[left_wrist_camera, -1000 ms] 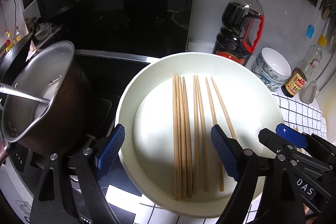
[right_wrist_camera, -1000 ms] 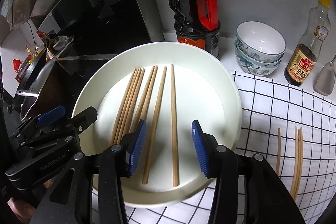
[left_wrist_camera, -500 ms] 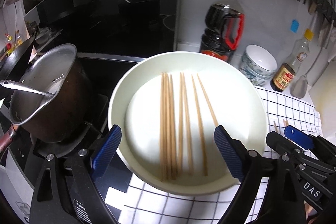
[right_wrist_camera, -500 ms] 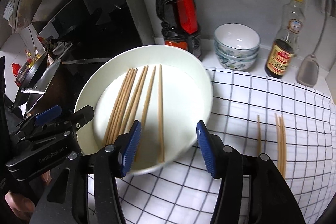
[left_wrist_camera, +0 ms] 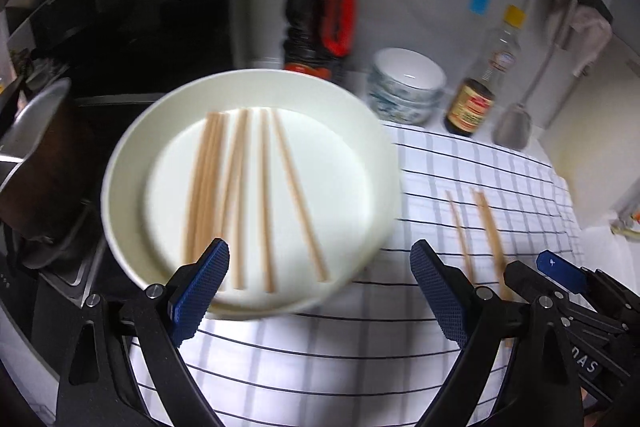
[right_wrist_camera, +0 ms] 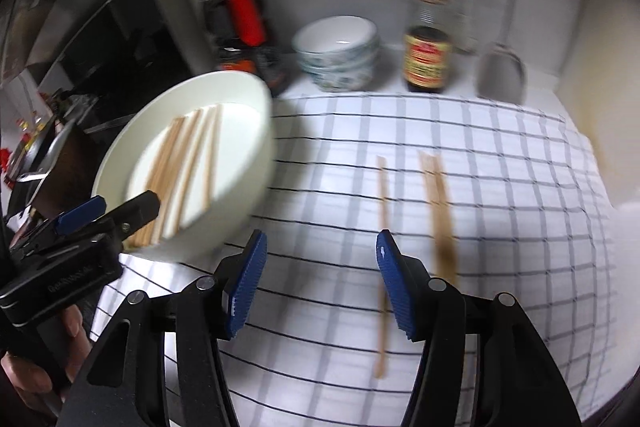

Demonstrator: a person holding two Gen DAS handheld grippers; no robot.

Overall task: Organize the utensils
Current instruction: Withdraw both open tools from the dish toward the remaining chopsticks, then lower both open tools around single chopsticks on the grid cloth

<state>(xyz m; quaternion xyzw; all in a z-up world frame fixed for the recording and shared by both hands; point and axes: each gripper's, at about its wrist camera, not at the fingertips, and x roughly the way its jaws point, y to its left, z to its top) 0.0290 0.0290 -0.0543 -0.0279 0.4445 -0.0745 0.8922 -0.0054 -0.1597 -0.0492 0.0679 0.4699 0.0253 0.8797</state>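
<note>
Left gripper (left_wrist_camera: 319, 281) fingers spread wide, nothing between the pads, hovering over the near rim of the white plate (left_wrist_camera: 120, 163). Right gripper (right_wrist_camera: 318, 287) fingers roughly half apart, pinching nothing, checked cloth (right_wrist_camera: 500, 267) under the gap. Single chopstick on cloth (right_wrist_camera: 383, 267) runs just behind the right-hand pad; whether it touches is unclear (motion blur). Chopstick pair (right_wrist_camera: 438, 211) lies beside it, further toward the cloth's right edge, not touching the single one.

Plate chopsticks (left_wrist_camera: 240, 195): a loose bundle plus a few spread singles, all lying flat inside the plate. Plate sits at the cloth's left edge, partly over the stove side, pot (left_wrist_camera: 36, 163) just left of it.

Along the back edge of the counter: dark sauce jug (left_wrist_camera: 320, 15), stacked bowls (left_wrist_camera: 406, 83), yellow-capped bottle (left_wrist_camera: 480, 83)
</note>
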